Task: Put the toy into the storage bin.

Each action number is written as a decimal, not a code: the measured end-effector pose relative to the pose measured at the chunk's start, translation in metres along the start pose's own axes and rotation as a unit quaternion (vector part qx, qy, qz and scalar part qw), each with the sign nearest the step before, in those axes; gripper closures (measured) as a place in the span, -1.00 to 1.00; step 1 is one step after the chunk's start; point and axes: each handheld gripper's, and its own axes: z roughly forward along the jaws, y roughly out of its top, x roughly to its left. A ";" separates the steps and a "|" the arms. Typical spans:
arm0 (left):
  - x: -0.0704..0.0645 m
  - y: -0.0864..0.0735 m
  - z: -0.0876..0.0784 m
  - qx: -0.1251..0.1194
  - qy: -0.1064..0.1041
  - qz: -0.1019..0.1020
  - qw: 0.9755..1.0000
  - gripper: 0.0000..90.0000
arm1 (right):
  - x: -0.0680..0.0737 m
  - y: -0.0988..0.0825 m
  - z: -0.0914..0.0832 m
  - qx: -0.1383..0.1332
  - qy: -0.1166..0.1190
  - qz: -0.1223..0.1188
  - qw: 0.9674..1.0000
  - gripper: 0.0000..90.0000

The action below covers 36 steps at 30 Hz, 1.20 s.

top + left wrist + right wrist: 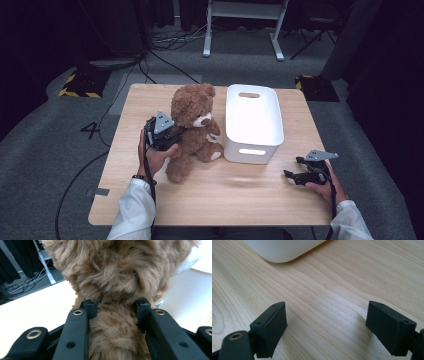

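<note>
A brown teddy bear (192,125) sits upright on the wooden table (150,197), just left of a white bin (252,120). My left gripper (167,136) is shut on the teddy bear from its back. In the left gripper view the two jaws press into the bear's fur (113,325) below its head. My right gripper (295,167) rests low over the table at the right, in front of the bin's near right corner. It is open, and bare wood lies between its fingertips (273,327).
The white bin (282,248) has handle slots and nothing visible inside. Beyond the table, cables (170,40) lie on the grey floor and a white desk frame (242,30) stands at the back. Dark curtains close in both sides.
</note>
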 end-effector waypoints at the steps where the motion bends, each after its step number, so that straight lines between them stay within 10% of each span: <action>1: 0.001 0.000 0.000 -0.002 -0.001 0.000 1.000 0.46 | 0.000 0.000 0.000 0.000 0.000 0.000 1.000 -0.64; 36: 0.004 0.063 -0.005 -0.079 0.012 -0.009 0.997 0.49 | 0.003 -0.001 -0.001 0.001 -0.005 0.006 1.000 -0.65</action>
